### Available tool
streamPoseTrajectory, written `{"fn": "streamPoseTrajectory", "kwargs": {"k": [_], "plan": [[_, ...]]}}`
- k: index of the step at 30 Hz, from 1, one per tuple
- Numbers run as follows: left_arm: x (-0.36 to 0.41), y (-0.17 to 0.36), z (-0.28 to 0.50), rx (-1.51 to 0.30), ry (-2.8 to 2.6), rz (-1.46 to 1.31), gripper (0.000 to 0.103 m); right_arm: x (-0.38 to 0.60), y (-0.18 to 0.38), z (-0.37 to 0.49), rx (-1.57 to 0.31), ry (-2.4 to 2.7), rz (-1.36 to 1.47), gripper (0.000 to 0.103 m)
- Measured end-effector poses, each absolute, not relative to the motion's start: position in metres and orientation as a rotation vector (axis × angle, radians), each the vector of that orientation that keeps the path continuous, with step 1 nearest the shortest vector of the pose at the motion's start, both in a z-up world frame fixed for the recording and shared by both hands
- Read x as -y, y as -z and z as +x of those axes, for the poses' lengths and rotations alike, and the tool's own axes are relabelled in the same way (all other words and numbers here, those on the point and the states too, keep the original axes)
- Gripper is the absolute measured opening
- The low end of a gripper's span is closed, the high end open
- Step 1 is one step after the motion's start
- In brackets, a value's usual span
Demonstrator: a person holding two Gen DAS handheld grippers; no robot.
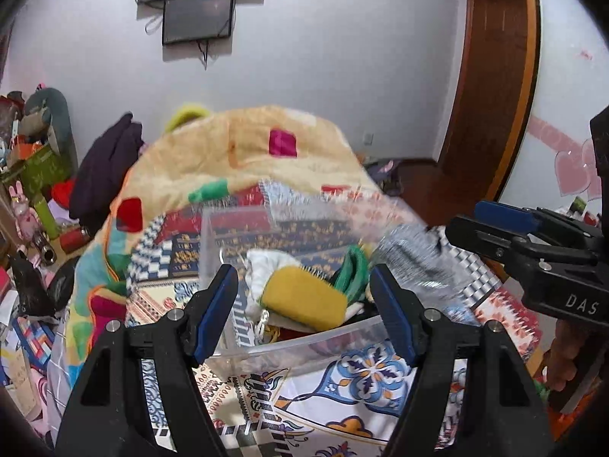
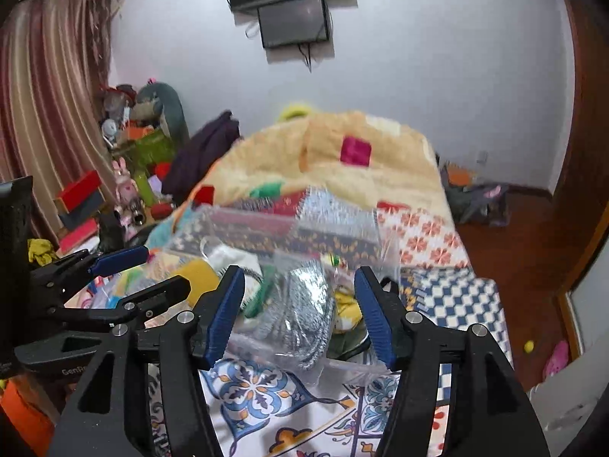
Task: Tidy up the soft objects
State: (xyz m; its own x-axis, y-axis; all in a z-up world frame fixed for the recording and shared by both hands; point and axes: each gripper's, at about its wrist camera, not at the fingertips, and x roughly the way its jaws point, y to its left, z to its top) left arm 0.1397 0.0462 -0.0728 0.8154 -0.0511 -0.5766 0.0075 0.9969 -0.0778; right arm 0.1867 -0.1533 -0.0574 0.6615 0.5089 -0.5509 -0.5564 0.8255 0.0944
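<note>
A clear plastic bin [image 1: 213,236] stands on the patterned bed cover and holds soft items: a yellow cloth [image 1: 304,299], a white cloth [image 1: 266,266] and a green piece [image 1: 352,272]. A clear bag with a grey knit item [image 2: 297,304] lies blurred over the bin's right side; it also shows in the left wrist view [image 1: 415,262]. My left gripper [image 1: 304,304] is open and empty just in front of the bin. My right gripper [image 2: 298,312] is open, its fingers on either side of the bag without touching it.
A folded beige blanket [image 1: 247,152] with coloured squares lies behind the bin. A dark garment [image 1: 106,167] sits at its left. Toys and boxes [image 2: 129,160] are piled by the curtain. A wooden door [image 1: 495,76] and floor are to the right.
</note>
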Motion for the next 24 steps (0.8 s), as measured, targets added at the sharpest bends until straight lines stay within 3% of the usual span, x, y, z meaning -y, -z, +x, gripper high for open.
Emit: {"fn": "streamPoseTrajectory", "kwargs": {"k": [6, 13, 17, 20, 24], "plan": [[-0.046, 0.029, 0.104, -0.483, 0.029, -0.069, 0.076, 0.162, 0.022, 0.156, -0.479, -0.62, -0.072, 0.058], [-0.042, -0.007, 0.065, -0.358, 0.029, -0.06, 0.085, 0.169, -0.007, 0.125, -0.361, -0.625, -0.057, 0.069], [-0.039, -0.017, 0.052, -0.319, 0.025, -0.053, 0.091, 0.172, -0.015, 0.112, -0.311, -0.614, -0.047, 0.083], [-0.038, -0.021, 0.045, -0.298, 0.014, -0.051, 0.098, 0.175, -0.015, 0.107, -0.291, -0.609, -0.044, 0.088], [-0.038, -0.023, 0.042, -0.294, 0.018, -0.061, 0.099, 0.176, -0.015, 0.104, -0.269, -0.595, -0.042, 0.1]]}}
